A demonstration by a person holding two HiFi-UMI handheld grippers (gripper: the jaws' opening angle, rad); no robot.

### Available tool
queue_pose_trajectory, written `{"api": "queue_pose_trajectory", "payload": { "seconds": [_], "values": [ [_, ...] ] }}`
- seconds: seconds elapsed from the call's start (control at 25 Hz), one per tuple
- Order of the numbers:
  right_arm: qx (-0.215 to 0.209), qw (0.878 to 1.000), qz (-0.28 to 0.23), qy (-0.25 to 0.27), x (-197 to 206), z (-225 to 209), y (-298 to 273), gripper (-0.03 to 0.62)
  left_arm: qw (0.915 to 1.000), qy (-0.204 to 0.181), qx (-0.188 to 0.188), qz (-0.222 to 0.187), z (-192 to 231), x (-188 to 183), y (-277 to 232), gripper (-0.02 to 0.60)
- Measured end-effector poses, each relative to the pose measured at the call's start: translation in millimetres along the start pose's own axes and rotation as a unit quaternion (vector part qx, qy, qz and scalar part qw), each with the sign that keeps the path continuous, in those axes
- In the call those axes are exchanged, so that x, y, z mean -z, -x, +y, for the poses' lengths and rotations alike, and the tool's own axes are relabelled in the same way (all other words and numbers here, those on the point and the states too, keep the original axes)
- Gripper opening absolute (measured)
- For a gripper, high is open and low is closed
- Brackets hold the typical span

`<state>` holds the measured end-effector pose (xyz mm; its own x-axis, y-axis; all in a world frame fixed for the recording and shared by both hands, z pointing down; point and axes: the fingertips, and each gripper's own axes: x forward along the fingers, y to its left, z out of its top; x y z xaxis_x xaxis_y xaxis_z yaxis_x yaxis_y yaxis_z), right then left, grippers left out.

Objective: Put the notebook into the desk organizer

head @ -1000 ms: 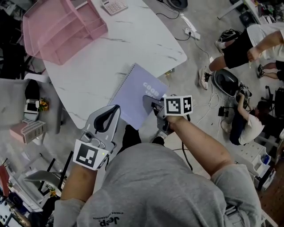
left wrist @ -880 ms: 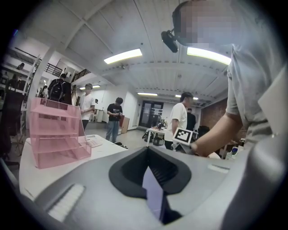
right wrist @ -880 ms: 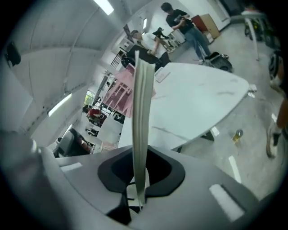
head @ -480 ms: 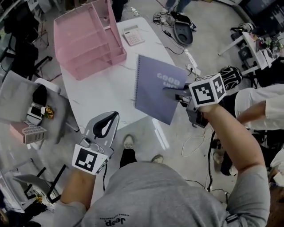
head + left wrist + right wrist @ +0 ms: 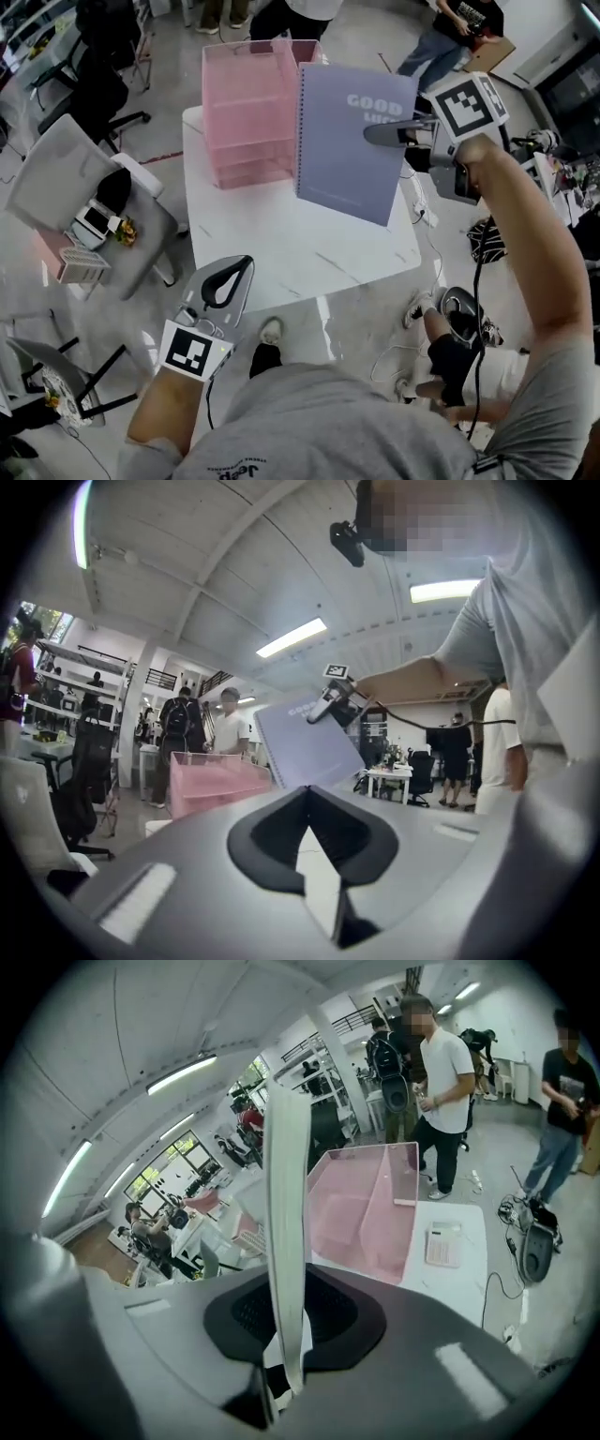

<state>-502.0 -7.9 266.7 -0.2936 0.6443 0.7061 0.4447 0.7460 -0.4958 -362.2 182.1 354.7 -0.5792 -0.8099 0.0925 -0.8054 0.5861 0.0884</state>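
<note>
Place: a large open-plan office or workroom.
Furniture: a white marble-patterned table (image 5: 281, 253) fills the middle of the head view, with a grey office chair (image 5: 66, 178) at its left. The left gripper view shows more desks (image 5: 394, 778) and a black swivel chair (image 5: 89, 761).
On the table: a pink desk organizer (image 5: 244, 103) and a calculator (image 5: 441, 1244).
Ceiling: high and white, with long strip lights (image 5: 291, 637).
Floor: smooth grey, with loose cables (image 5: 514, 1206) and a power strip (image 5: 419, 208).
People: several people (image 5: 441, 1082) stand at the upper right of the right gripper view.

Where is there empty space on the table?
The white table is bare from the pink desk organizer to its near edge. The far end is crowded: organizer and a calculator beside it. The held notebook hangs above it.
</note>
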Motion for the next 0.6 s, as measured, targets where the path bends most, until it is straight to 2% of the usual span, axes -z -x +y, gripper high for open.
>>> {"api": "queue_pose_trajectory", "payload": {
  "seconds": [0.28, 0.44, 0.6],
  "values": [
    [0.008, 0.998, 0.046, 0.039, -109, 22, -64, 0.032, 0.9983, 0.02, -0.054, 0.001, 51, 11, 48, 0.058],
    [-0.001, 0.996, 0.072, 0.05, -140, 21, -114, 0.032, 0.9957, 0.031, -0.087, 0.009, 75, 24, 74, 0.058],
    [-0.007, 0.994, 0.099, 0.046, -154, 10, -151, 0.032, 0.9928, 0.041, -0.111, 0.017, 91, 36, 93, 0.058]
  ]
}}
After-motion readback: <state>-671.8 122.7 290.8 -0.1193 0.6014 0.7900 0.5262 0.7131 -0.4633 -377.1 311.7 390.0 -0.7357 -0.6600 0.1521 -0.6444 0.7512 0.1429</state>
